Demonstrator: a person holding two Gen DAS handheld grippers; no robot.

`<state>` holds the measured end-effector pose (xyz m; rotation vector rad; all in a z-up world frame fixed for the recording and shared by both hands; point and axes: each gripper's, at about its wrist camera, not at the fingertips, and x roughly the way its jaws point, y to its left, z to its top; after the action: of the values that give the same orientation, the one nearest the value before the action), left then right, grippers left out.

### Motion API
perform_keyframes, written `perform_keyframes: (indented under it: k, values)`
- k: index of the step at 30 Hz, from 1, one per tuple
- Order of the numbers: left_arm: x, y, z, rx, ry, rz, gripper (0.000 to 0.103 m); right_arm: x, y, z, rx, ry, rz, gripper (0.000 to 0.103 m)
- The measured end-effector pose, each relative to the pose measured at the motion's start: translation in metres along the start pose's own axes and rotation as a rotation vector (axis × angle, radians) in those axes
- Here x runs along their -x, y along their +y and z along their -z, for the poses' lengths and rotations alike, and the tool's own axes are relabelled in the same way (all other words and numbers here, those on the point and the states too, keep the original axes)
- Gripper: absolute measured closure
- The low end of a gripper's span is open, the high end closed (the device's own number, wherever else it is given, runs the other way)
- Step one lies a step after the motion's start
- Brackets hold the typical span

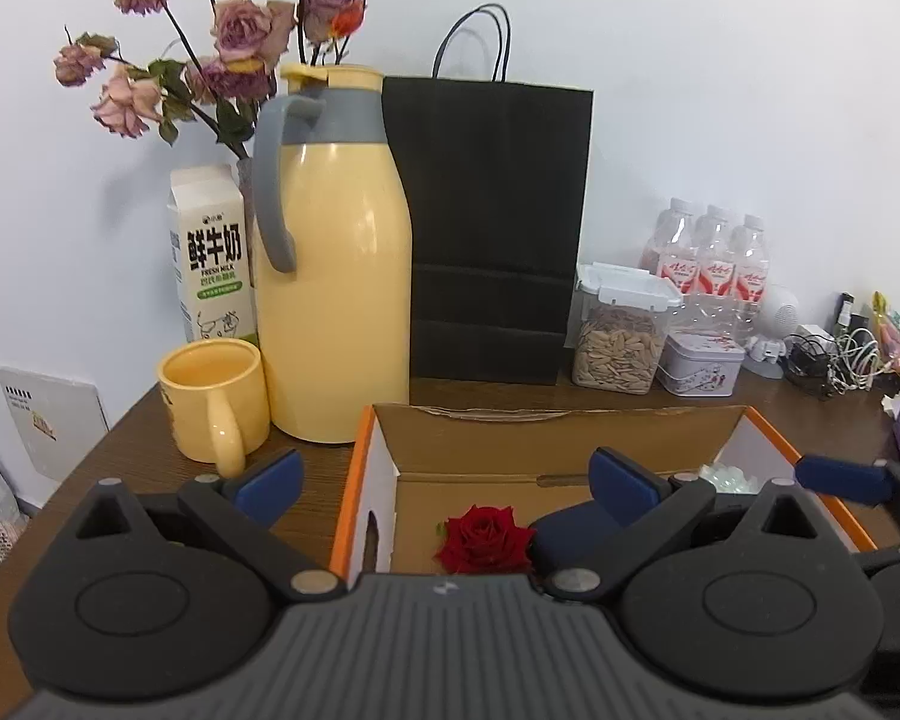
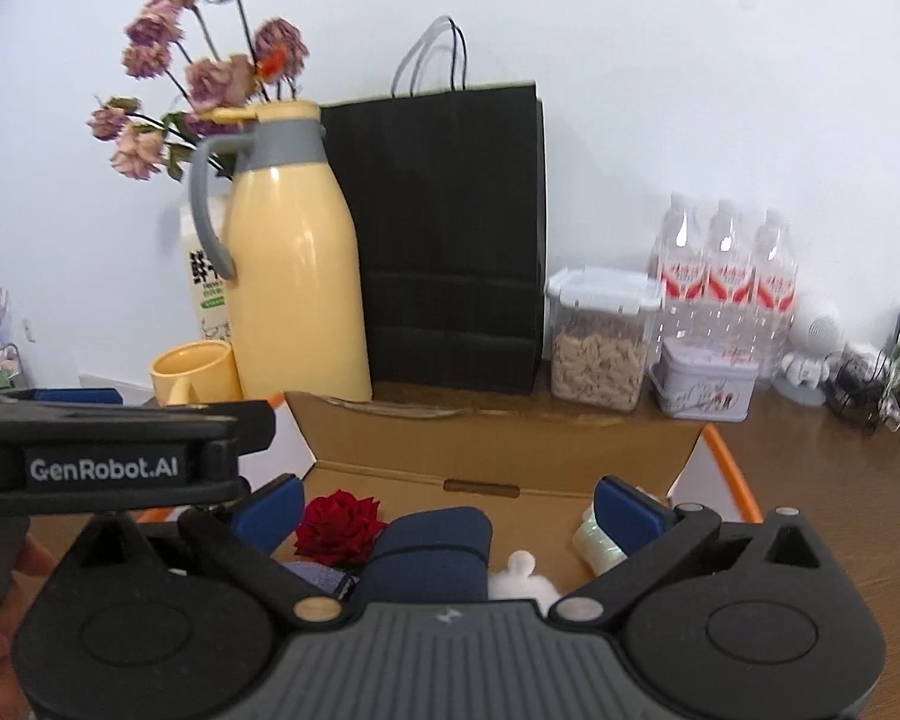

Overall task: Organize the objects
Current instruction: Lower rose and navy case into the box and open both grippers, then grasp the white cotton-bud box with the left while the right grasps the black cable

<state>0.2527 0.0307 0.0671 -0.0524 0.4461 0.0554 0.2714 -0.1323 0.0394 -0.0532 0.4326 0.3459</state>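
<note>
An open cardboard box with orange edges stands on the brown table; it also shows in the right wrist view. Inside lie a red rose, a dark blue pouch, a white fluffy item and a clear roll. My left gripper is open and empty above the box's left front. My right gripper is open and empty over the box; its blue finger shows at the right of the left wrist view.
Behind the box stand a yellow mug, a yellow thermos jug, a milk carton, dried roses, a black paper bag, a seed jar, a tin, water bottles and cables.
</note>
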Motion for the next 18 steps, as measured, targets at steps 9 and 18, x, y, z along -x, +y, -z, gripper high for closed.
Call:
perform_keyframes:
  k: [9,18]
  values:
    - [0.047,0.018,0.015,-0.028,-0.020,-0.024,0.000,0.055,-0.001,0.015,0.079,-0.025,0.004,0.000]
    - [0.076,0.039,0.042,-0.066,0.026,-0.057,0.000,0.090,-0.011,0.044,0.118,0.021,0.019,0.000]
